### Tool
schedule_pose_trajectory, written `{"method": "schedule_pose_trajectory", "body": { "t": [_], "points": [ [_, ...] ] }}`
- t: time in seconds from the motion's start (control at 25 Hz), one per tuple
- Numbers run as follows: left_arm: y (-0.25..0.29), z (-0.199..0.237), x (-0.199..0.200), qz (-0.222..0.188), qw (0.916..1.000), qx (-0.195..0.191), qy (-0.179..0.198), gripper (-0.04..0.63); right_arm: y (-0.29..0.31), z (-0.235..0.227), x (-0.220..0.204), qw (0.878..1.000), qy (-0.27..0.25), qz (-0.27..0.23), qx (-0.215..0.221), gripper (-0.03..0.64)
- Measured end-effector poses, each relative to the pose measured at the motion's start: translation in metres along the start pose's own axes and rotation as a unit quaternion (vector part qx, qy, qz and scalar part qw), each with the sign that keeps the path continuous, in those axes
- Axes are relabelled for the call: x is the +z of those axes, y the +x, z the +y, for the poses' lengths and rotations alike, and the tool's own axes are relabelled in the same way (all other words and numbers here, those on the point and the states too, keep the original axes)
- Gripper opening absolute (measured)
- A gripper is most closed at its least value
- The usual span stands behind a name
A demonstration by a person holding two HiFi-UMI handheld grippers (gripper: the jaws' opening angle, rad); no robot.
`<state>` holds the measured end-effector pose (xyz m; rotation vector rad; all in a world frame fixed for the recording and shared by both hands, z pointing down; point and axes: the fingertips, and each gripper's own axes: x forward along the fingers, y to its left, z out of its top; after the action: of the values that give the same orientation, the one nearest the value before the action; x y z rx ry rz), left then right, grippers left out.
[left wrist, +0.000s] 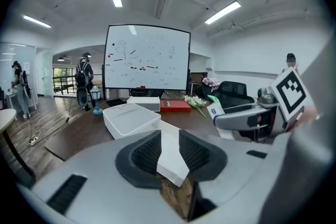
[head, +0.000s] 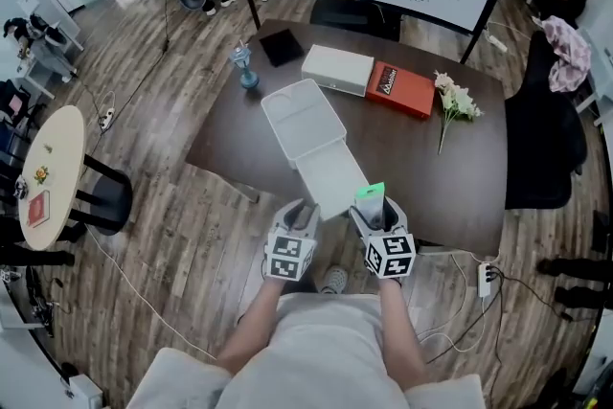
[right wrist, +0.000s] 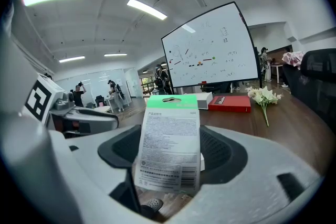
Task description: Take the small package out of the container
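Already clear of the box: your right tongs (head: 375, 211) pinch the small package (right wrist: 169, 141) upright by its lower half, green header on top, above the near edge of the worktop (head: 421, 168). The package touches nothing but the pads, and it hangs just beside the near right corner of the container's flap rather than over the tray.

Your left tongs (head: 303, 211) are closed on the near left corner of that white flap (left wrist: 170, 157), the thin panel wedged between the two ribbed pads, which looks like a steadying hold on the container (head: 302, 120). The open tray lies towards the middle of the worktop, and the head view shows nothing left inside it.

By these pictures the main step looks done: the package is out. What seems left is small: carry it to a bare stretch of worktop, set it down, and let go of the flap. The right side, short of the flowers (head: 454, 101), looks free. The white box (head: 337, 69) and the red box (head: 400, 89) along the far edge play no part.
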<state>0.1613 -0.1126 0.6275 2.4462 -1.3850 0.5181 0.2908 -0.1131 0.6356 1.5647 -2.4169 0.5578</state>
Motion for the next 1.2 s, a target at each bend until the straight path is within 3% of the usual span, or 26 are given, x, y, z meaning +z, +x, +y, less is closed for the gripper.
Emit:
{"method": "schedule_pose_trajectory", "body": {
  "t": [0.12, 0.24, 0.68, 1.2],
  "points": [
    [-0.005, 0.006, 0.003, -0.009, 0.9998, 0.017, -0.007, 0.036, 0.003, 0.004, 0.0, 1.0, -0.005, 0.002, 0.008, 0.351],
    [-0.008, 0.007, 0.005, -0.014, 0.9996, 0.02, -0.015, 0.006, 0.006, 0.006, 0.001, 1.0, -0.008, 0.004, 0.015, 0.351],
    [-0.018, 0.004, 0.012, -0.039, 0.999, 0.021, -0.01, 0.005, 0.009, 0.014, -0.002, 0.999, -0.01, 0.006, 0.03, 0.351],
    [-0.014, -0.009, 0.007, -0.045, 0.999, -0.005, -0.002, 0.006, 0.003, 0.015, -0.011, 0.999, -0.007, 0.008, 0.042, 0.351]
  ]
}}
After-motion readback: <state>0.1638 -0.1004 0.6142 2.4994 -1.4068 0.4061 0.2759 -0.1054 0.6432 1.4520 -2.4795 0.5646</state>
